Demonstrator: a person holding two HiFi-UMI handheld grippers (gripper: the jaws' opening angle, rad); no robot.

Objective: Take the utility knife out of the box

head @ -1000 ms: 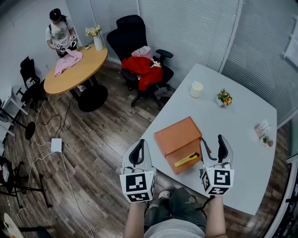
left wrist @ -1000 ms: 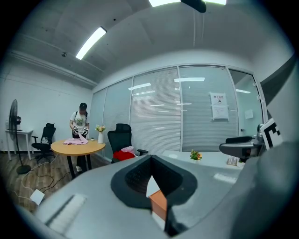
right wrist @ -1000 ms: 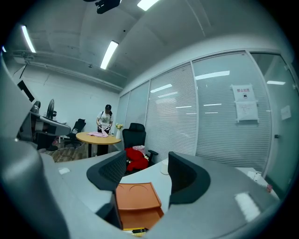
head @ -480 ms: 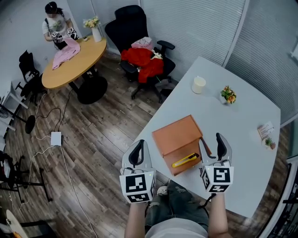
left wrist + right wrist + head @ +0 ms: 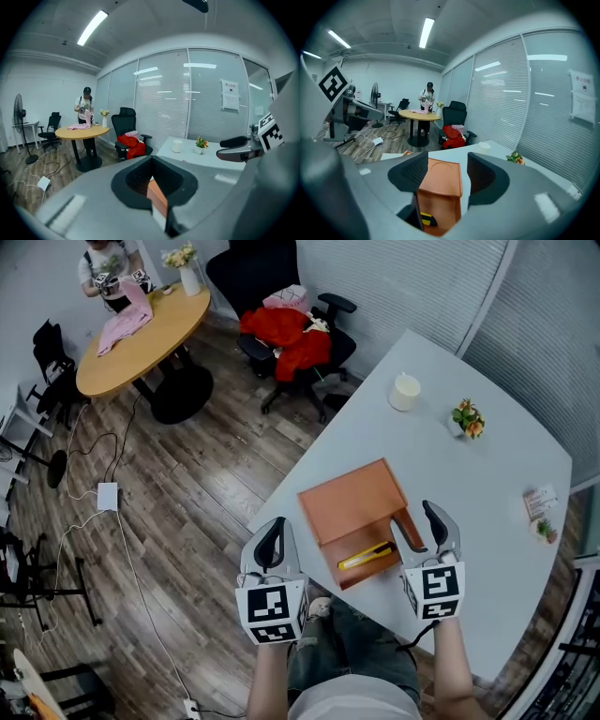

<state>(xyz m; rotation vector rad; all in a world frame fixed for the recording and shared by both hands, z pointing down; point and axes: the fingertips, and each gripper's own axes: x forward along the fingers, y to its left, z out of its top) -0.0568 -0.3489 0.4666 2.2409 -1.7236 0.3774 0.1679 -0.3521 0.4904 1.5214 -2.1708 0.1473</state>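
Observation:
An orange cardboard box (image 5: pixel 349 505) lies near the front edge of the white table (image 5: pixel 487 484), with its lid on top and its tray pulled out toward me. In that tray lies the yellow utility knife (image 5: pixel 366 557). My right gripper (image 5: pixel 427 521) hovers open just right of the tray, and nothing is between its fingers. In the right gripper view, the box (image 5: pixel 440 180) and the knife (image 5: pixel 427 219) show through the right gripper (image 5: pixel 445 178). My left gripper (image 5: pixel 272 532) is shut over the floor, left of the table. The left gripper (image 5: pixel 152 183) shows a sliver of the box (image 5: pixel 157 199).
On the table's far side stand a white cup (image 5: pixel 405 392) and a small flower pot (image 5: pixel 467 418), with a card (image 5: pixel 542 502) at the right edge. A black chair with red clothes (image 5: pixel 286 329) and a round wooden table (image 5: pixel 141 338) stand beyond. A person (image 5: pixel 105 268) works there.
Both grippers have come forward a little. The right gripper is now closer to the tray's right side. The knife has not moved in the box.

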